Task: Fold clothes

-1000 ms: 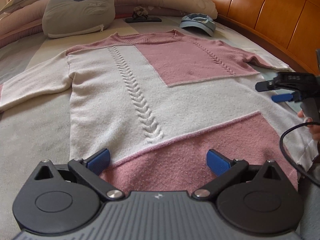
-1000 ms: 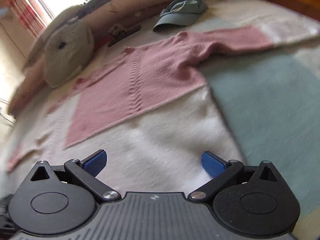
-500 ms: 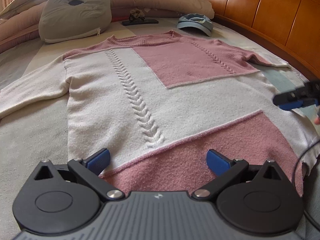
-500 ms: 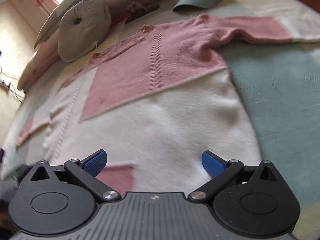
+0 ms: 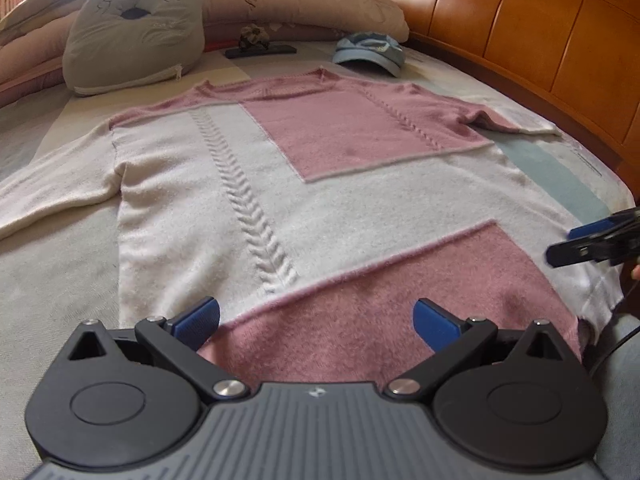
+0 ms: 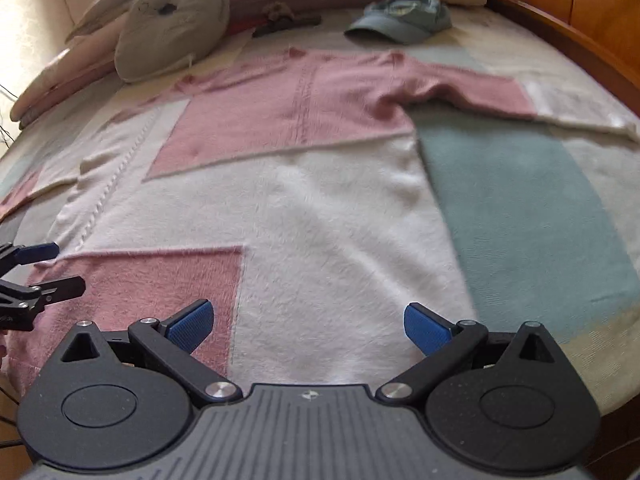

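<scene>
Your sweater (image 5: 304,216) lies flat and face up on the bed (image 5: 52,320), with both sleeves spread out wide. Nothing is folded yet.

Your left claw (image 5: 316,320) is released, with its blue pads wide apart, holding nothing. It hangs over the pink patch at the bottom hem and has hardly moved in the last second.

Your right claw (image 6: 308,326) is also released and empty. A second ago it looked at the right sleeve and the green part of the bed. Now it has swung back and sits low over the white part of the hem, just beside the left claw.

So both claws now line up along the hem. I think you are ready to grab it and start the first fold.
</scene>
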Action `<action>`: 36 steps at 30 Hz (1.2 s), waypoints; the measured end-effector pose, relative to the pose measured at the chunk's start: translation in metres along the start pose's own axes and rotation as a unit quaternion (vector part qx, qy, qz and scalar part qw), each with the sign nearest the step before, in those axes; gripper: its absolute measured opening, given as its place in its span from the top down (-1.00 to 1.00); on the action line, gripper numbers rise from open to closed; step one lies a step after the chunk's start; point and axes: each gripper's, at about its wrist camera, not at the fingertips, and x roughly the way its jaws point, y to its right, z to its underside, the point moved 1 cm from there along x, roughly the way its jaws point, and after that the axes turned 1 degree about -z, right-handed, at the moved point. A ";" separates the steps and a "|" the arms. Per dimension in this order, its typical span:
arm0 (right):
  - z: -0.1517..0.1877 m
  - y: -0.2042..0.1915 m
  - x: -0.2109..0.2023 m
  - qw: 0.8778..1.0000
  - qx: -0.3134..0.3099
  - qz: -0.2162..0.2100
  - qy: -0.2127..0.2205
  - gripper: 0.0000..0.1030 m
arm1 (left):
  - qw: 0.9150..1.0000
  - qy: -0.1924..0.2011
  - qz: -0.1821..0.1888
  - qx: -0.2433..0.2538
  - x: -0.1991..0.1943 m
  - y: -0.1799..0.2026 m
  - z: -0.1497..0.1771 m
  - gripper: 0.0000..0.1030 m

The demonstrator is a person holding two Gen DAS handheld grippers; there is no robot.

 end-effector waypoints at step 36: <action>0.044 -0.090 0.006 0.986 -0.168 -0.007 0.013 -1.00 | 0.999 0.021 -0.015 0.019 -0.053 -0.005 0.031 -0.99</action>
